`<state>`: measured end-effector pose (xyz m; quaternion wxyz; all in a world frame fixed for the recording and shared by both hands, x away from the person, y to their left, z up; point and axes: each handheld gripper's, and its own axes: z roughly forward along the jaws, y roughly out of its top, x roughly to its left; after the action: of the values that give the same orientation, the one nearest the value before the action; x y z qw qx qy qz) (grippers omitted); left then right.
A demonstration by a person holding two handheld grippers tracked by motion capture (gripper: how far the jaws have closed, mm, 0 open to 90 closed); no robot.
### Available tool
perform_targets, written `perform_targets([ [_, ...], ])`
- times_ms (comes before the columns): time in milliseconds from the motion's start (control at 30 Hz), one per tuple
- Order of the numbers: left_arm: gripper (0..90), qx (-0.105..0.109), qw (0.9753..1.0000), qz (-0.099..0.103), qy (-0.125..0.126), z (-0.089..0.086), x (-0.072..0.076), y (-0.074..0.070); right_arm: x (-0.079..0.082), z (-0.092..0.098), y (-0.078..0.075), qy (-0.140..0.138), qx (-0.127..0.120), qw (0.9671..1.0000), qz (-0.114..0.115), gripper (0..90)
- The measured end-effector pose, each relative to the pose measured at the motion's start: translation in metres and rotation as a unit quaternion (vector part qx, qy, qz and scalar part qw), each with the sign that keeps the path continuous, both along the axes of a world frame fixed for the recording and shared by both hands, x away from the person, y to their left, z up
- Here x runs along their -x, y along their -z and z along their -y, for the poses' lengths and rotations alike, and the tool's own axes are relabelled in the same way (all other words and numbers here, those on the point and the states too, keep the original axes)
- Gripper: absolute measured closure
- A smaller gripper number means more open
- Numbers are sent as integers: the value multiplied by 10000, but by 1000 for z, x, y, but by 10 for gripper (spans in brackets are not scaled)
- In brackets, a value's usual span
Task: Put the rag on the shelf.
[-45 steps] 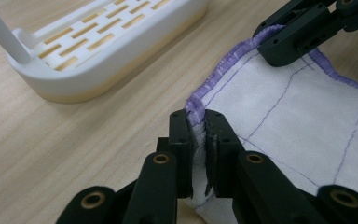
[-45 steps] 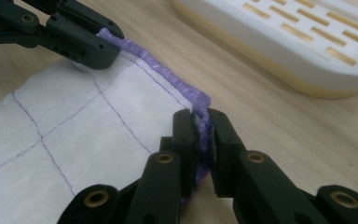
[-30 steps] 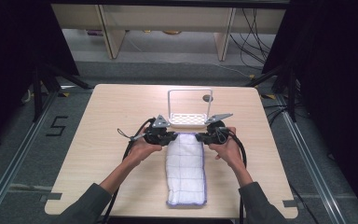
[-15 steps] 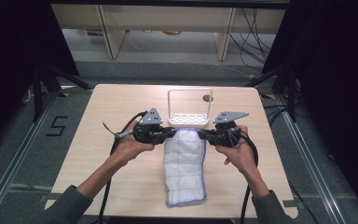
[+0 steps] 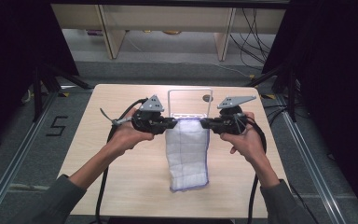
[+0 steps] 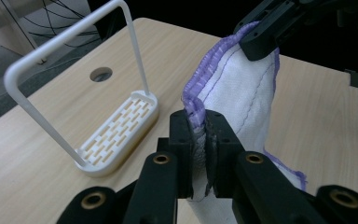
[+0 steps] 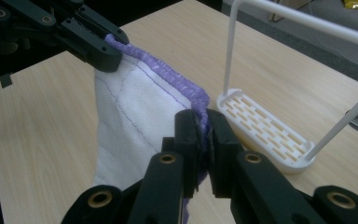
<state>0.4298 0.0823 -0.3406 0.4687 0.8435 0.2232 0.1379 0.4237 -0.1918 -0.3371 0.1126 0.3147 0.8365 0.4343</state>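
High view: I've got the left gripper (image 5: 170,123) and right gripper (image 5: 204,123) each pinching a top corner of the white cloth with purple hem (image 5: 187,156). The cloth hangs between them, lifted at the top, its long axis running toward me and its lower end resting on the wooden table (image 5: 98,140). The white towel rack (image 5: 189,100) stands just beyond the held edge, its bar running parallel to that edge. Both grippers look about equally near it.

Left gripper view: jaws pressed together on the cloth's hem corner (image 6: 200,121). The rack (image 6: 116,130) sits to the left and ahead here, its slotted base on the table. The right gripper (image 6: 261,39) clamps the far corner.

Right gripper view: jaws pinching the purple hem (image 7: 200,109). The rack's base (image 7: 265,130) lies just to the right, its upright bar above. The left gripper (image 7: 100,44) holds the other corner.

I'd say the next move is forward and up, carrying the cloth over the bar.
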Motion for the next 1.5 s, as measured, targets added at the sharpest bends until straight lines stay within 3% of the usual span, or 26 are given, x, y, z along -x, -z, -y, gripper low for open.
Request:
perform_targets([
  [200, 821, 59, 9999, 155, -47, 1, -10, -36, -9, 2, -33, 55, -44, 9999, 148, 847],
  [367, 820, 132, 9993, 307, -189, 0, -32, -62, -21, 1, -57, 158, -140, 9993, 314, 847],
  [500, 820, 60, 9986, 377, -357, 1, -51, -78, -36, -1, -74, 300, -180, 9981, 506, 847],
  [667, 820, 296, 9970, 496, -515, 2, -68, -91, -58, -2, -90, 459, -157, 9970, 597, 847],
  [767, 820, 442, 9956, 541, -621, 3, -79, -95, -70, -4, -97, 562, -206, 9961, 653, 847],
  [867, 820, 393, 9948, 589, -729, 5, -86, -97, -81, -5, -103, 644, -260, 9955, 645, 847],
  [1000, 820, 339, 9938, 661, -826, 8, -97, -102, -95, -8, -110, 863, -103, 9943, 619, 846],
  [1133, 820, 407, 9922, 643, -991, 13, -111, -105, -108, -10, -115, 983, -60, 9931, 629, 846],
  [1233, 820, 345, 9915, 641, -1075, 14, -120, -108, -119, -11, -119, 1098, -99, 9921, 592, 846],
  [1467, 819, 377, 9894, 592, -1273, 19, -151, -99, -146, -14, -114, 1260, -49, 9897, 680, 843],
  [1500, 819, 521, 9886, 547, -1305, 19, -156, -95, -150, -14, -113, 1251, -8, 9898, 687, 842],
])
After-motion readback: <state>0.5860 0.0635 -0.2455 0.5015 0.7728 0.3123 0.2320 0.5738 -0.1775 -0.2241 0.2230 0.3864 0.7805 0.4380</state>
